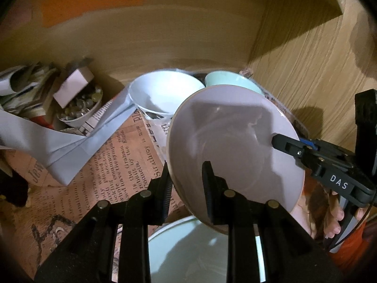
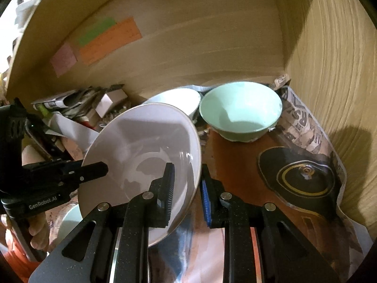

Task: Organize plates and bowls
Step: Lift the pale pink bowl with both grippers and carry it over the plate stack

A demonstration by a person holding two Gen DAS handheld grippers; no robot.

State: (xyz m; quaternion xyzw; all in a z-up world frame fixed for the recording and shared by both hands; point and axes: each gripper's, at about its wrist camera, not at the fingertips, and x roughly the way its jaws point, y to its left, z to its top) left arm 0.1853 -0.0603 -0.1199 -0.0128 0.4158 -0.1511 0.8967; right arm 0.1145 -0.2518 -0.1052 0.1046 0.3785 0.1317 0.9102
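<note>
Both grippers are pinching one plate. My left gripper (image 1: 186, 184) grips the near left rim of the white plate (image 1: 233, 139), with one finger under the rim and one finger on the inside. My right gripper (image 2: 187, 188) is clamped on the right rim of the same plate (image 2: 141, 155), one finger inside and the blue-padded finger outside. In the left wrist view, the right gripper (image 1: 280, 141) comes in from the right, and only its tip lies on the plate there. In the right wrist view, the left gripper (image 2: 94, 168) comes in from the left the same way.

The plate is tilted and held up in the air, inside a wooden cupboard (image 2: 212, 47). A pale green plate (image 1: 195, 254) lies below it, close to me.

Far back stands a white bowl (image 1: 162, 92). Just to its right stands a mint green bowl (image 2: 240, 110). The two bowls are side by side, near the back wall.

Newspaper (image 1: 113, 162) covers the shelf floor. A black lid with a gold ring (image 2: 301, 176) lies flat on the right, near the side wall. On the far left sits a small bowl of shiny bits (image 1: 80, 108) with a little box (image 1: 73, 87) on top, next to folded papers (image 1: 47, 136). Orange, green and pink notes (image 2: 108, 40) are stuck on the back wall.
</note>
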